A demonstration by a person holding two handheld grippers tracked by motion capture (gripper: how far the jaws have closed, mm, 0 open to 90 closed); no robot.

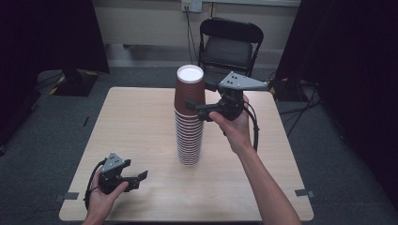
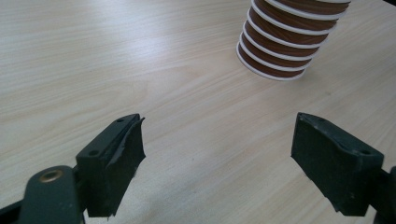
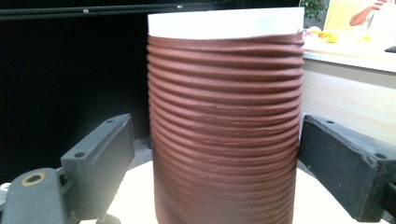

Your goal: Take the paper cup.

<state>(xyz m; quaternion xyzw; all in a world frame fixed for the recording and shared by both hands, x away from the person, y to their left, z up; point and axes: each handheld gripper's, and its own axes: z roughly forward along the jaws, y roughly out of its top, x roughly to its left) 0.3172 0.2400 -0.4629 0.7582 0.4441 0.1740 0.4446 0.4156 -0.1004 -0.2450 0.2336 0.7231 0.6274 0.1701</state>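
Brown cup stack (image 1: 189, 117) upside-down on wooden table (image 1: 141, 126), right tool (image 1: 199, 99) spread around top cup (image 1: 189, 89) — no grip, left tool (image 1: 139, 180) wide open, empty.

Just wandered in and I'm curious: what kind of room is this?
Probably a lab or studio for recording: black curtains flank a lone table on grey carpet, with a folding chair and cables behind.

I judge this a lab or recording room: grey carpet (image 1: 141, 77), black curtains (image 1: 51, 33), a folding chair (image 1: 230, 44), wall socket (image 1: 191, 5) and one bare wooden table (image 1: 136, 126).
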